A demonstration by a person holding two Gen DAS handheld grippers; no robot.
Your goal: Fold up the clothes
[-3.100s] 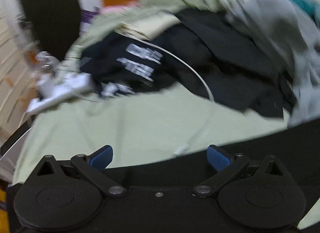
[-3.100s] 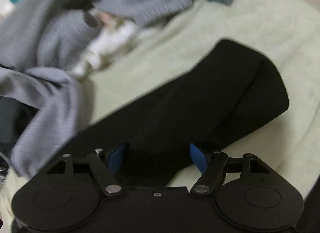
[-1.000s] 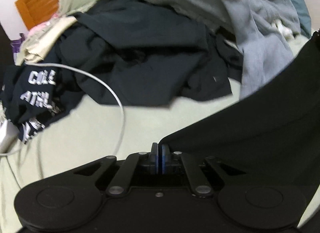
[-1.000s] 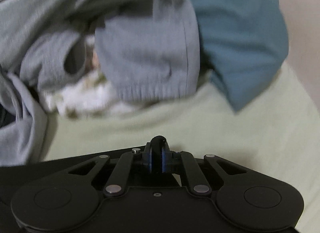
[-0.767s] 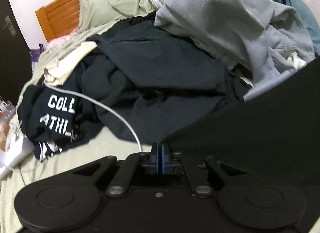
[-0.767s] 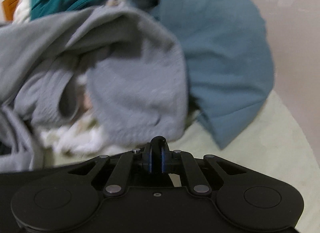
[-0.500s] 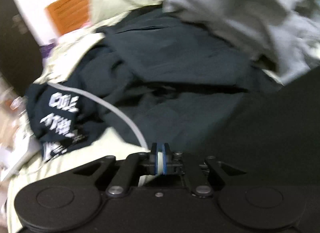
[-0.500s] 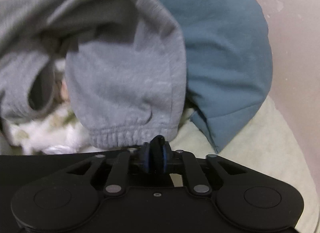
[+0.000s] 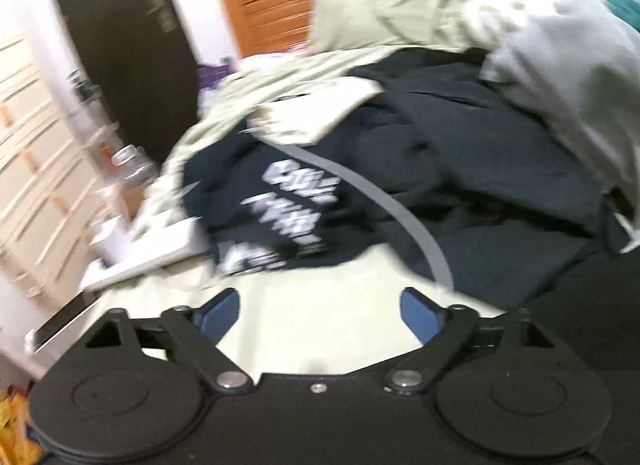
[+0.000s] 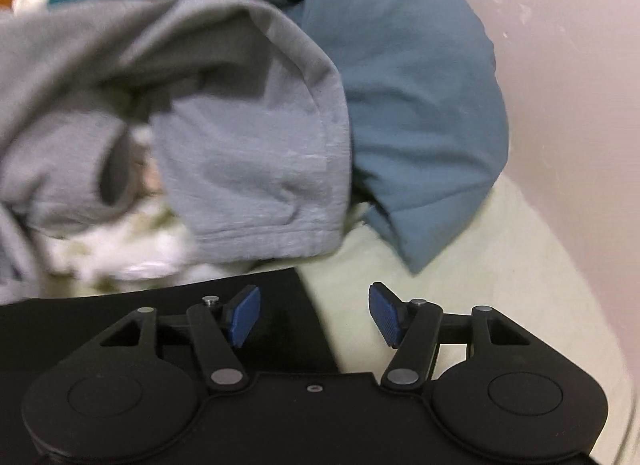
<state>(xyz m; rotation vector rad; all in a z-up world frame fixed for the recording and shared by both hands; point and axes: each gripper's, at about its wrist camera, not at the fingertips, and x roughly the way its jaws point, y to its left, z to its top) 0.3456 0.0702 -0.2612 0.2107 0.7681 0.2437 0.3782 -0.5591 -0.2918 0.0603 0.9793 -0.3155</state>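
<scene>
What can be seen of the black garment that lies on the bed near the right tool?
The black garment is plain, matte dark cloth with no print visible. It lies flat on the pale green bedsheet, showing a straight upper edge and one squared corner. The right tool hovers over that corner: its pads have just been opening and do not press the cloth. Grey sweatpants lie just beyond its edge. The tool's body hides the rest of the garment.

Bare pale-green sheet (image 9: 320, 329) straight ahead of left gripper (image 9: 320, 315), passable. Beyond: dark clothes heap (image 9: 460, 169) and white cable (image 9: 400, 217) block. Left edge cluttered, blurry, maybe a power strip (image 9: 152, 253). Right view: sheet strip (image 10: 460, 265) free; grey sweatshirt (image 10: 248, 169), blue pillow (image 10: 420, 113), wall (image 10: 568, 85) close it in.
</scene>
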